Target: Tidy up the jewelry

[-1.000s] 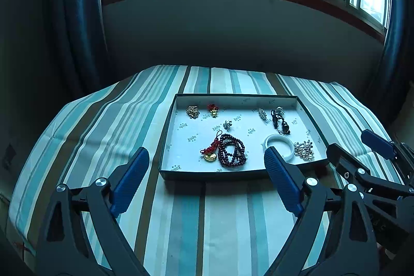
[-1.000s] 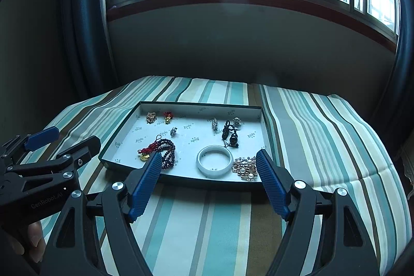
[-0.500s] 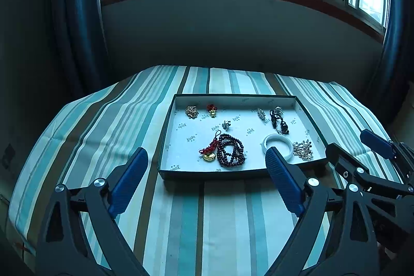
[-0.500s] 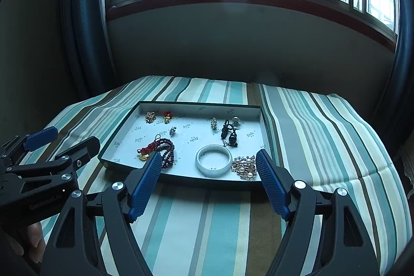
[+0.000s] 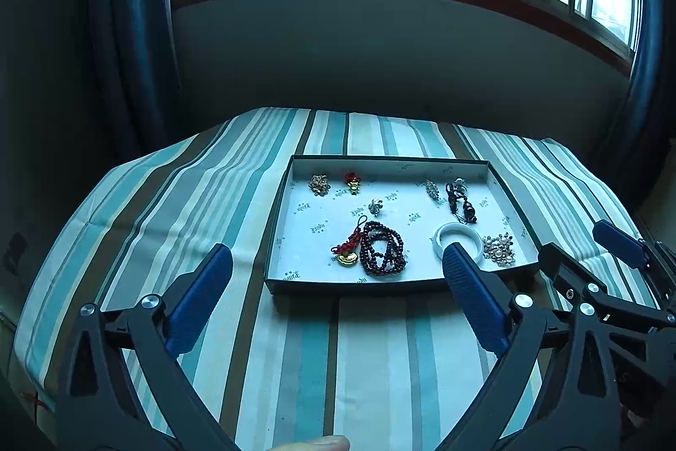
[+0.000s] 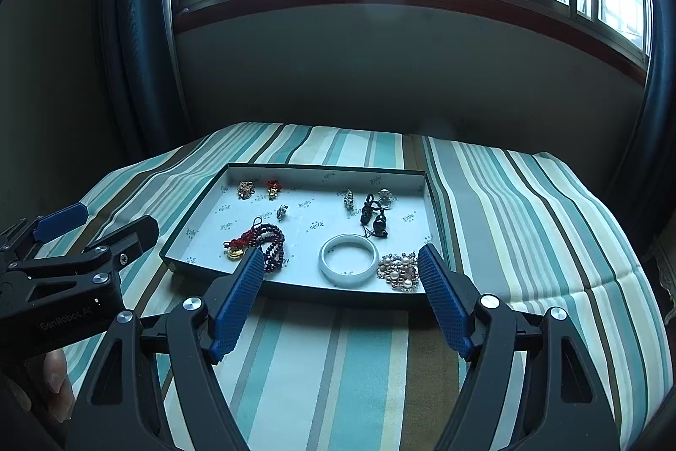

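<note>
Both hand-held grippers, left (image 5: pixel 333 277) just widened and right (image 6: pixel 340 271), gape empty short of the shallow white-lined jewelry tray (image 6: pixel 295 284) ahead, poised to pick pieces like the white bangle (image 6: pixel 348 259).

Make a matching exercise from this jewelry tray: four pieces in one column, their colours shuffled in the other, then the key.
Pieces:
1. bangle
2. long bead strand
3. pendant on a cord
4. knotted tassel at the tray's far edge

Colours:
A. red with gold
B. white
C. black
D. dark maroon

All four lie inside the open tray on the striped cloth.

Pairs: 1-B, 2-D, 3-C, 4-A
</note>
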### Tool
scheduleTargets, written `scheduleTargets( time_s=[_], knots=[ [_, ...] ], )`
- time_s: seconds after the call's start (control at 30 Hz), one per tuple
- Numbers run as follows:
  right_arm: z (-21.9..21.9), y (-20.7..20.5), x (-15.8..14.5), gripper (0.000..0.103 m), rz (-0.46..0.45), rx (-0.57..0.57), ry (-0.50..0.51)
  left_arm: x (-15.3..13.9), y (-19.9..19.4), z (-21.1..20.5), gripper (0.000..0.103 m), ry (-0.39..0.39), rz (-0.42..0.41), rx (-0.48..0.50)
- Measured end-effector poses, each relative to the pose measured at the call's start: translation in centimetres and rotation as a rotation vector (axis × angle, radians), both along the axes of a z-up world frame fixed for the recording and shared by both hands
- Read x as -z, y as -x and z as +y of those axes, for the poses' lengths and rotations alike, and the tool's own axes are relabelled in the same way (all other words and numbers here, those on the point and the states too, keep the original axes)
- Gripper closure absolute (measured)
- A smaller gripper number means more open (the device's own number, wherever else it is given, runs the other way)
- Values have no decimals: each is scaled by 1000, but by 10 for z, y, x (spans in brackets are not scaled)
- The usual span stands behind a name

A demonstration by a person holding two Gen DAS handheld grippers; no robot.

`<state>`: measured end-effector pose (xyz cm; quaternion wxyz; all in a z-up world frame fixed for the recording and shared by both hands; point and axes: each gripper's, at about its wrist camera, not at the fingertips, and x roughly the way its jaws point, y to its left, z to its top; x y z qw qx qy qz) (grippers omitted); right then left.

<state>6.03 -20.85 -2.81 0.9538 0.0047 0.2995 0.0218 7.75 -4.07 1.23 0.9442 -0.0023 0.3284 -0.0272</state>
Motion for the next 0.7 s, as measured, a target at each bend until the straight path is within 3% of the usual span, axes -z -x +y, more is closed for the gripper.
scheduleTargets(
  time_s=[0.53, 0.7],
  knots=[
    [-4, -3, 5, 29, 17, -1, -3, 9, -6, 0, 2, -46, -21, -3],
    [-18, -11, 8, 29, 28, 16, -12, 18, -21, 15, 2, -44, 23, -31]
  ],
)
